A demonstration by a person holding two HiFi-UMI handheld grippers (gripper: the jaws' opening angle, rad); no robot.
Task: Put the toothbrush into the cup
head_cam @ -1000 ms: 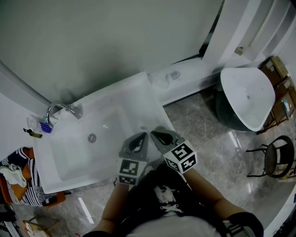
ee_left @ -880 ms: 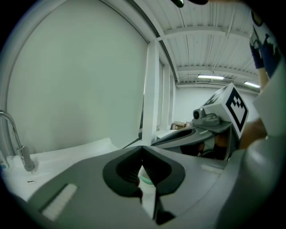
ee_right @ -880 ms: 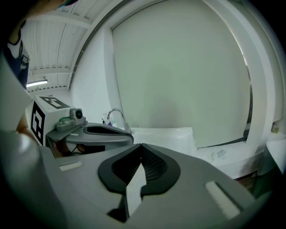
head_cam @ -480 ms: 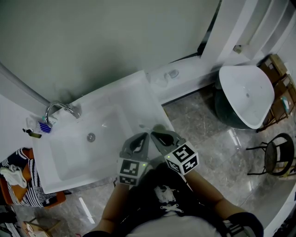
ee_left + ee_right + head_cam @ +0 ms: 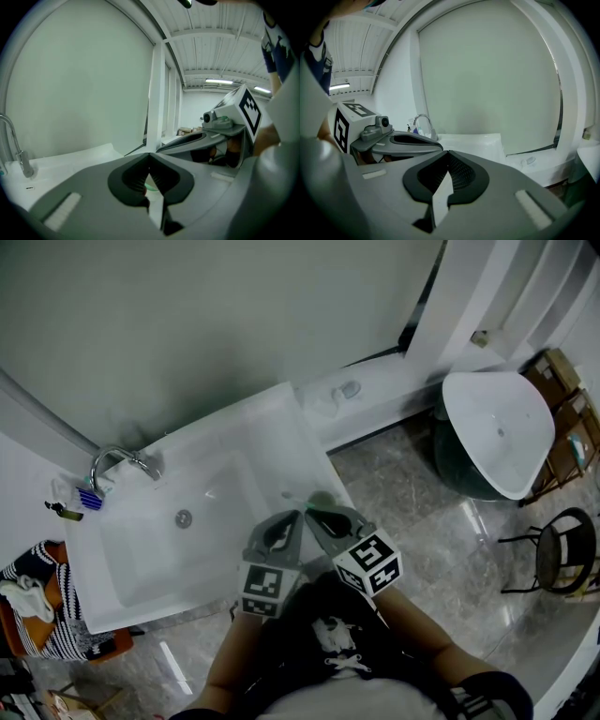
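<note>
Both grippers hover side by side over the front right corner of the white sink (image 5: pixel 141 554). My left gripper (image 5: pixel 287 515) (image 5: pixel 150 157) is shut with nothing between its jaws. My right gripper (image 5: pixel 308 513) (image 5: pixel 447 153) is likewise shut and empty, close beside the left. A pale green object (image 5: pixel 322 498), too faint to identify, lies on the sink rim just beyond the tips. Small items, one of them blue (image 5: pixel 91 498), stand left of the faucet (image 5: pixel 117 461) (image 5: pixel 423 123). I cannot tell which is the toothbrush or the cup.
A grey wall rises behind the sink. A white ledge (image 5: pixel 352 395) runs to the right of it. On the marble floor stand a white bowl-shaped fixture (image 5: pixel 497 432), a black chair (image 5: pixel 562 559) and, at the left, striped cloth (image 5: pixel 37 610).
Almost nothing differs. The head view has shifted slightly and both grippers stay shut in the same spot over the sink's corner.
</note>
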